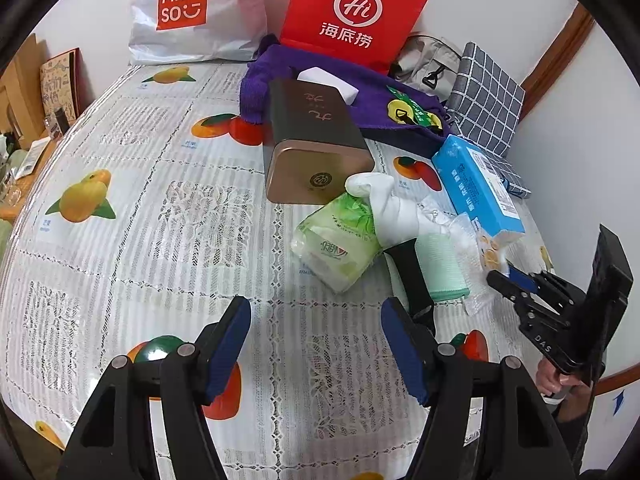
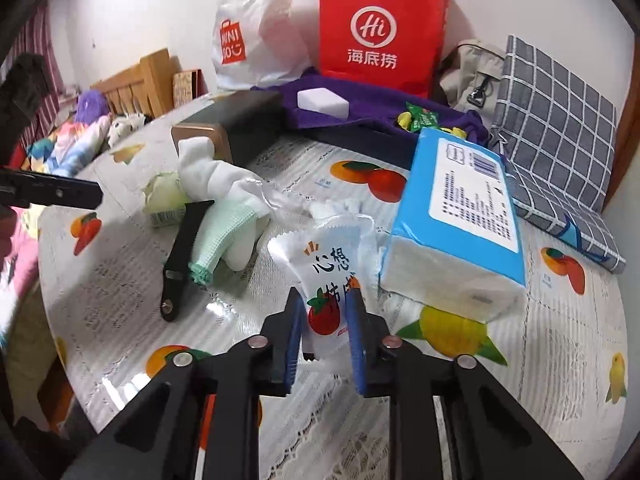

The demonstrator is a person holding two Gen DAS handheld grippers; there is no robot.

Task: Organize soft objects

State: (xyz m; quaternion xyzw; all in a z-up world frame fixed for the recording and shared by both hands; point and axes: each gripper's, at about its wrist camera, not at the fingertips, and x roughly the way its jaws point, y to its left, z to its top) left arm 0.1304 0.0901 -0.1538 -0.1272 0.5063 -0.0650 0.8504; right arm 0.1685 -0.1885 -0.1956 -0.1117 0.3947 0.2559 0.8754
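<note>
My right gripper [image 2: 323, 312] is shut on a white snack packet [image 2: 326, 272] with a strawberry print, near the blue tissue pack [image 2: 456, 216]; in the left wrist view that gripper [image 1: 508, 276] pinches the clear packet [image 1: 480, 256]. My left gripper [image 1: 316, 320] is open and empty above the tablecloth, just short of a green tissue pack [image 1: 336, 240]. A white and green glove [image 1: 412, 224] lies over a black strap [image 1: 412, 276]. A purple towel [image 1: 304, 76] with a white sponge [image 1: 328, 82] lies at the back.
A bronze tin box [image 1: 316, 140] lies on its side mid-table. A red paper bag [image 1: 356, 12], a white Miniso bag [image 1: 192, 8], a grey bag [image 1: 428, 64] and a checked cushion [image 1: 488, 96] stand along the wall. Candy packets [image 1: 412, 114] rest on the towel.
</note>
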